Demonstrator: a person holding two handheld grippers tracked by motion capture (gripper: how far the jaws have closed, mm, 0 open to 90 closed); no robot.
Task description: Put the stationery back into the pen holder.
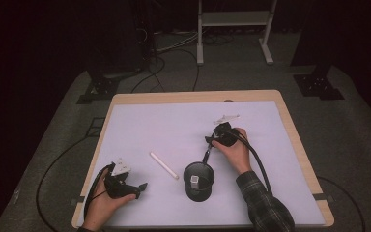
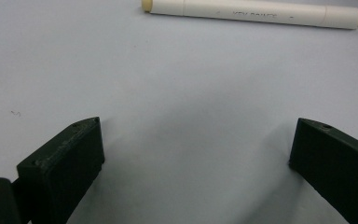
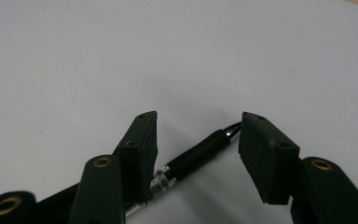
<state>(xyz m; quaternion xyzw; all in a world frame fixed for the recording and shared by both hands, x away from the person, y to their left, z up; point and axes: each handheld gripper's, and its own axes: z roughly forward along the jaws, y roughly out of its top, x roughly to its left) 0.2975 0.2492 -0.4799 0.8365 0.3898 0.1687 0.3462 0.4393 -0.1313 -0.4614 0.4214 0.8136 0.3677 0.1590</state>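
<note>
black pen lies on the white sheet of the desk, just right of and behind the black pen cup, its tip pointing away in the right gripper view. it sits between the fingers of the right gripper, which stand partly apart around it; the left finger looks close against the barrel near the silver band, the other finger stands clear of the tip, so nothing is clamped. the step in hand, as i judge it, is the pickup of this pen, with the cup as the likely place for it. something small and pale already rests inside the cup; what it is i cannot tell.

next move calls for centring the fingers across the barrel, low to the sheet, then squeezing until both pads bear on it, before any lift. the barrel is round and slim, so an off-centre squeeze could roll it away.

farther out, a cream marker lies left of the cup, apart from it. the left gripper rests near the desk's front left corner, fingers spread wide over bare sheet, short of the marker, holding nothing.
</note>
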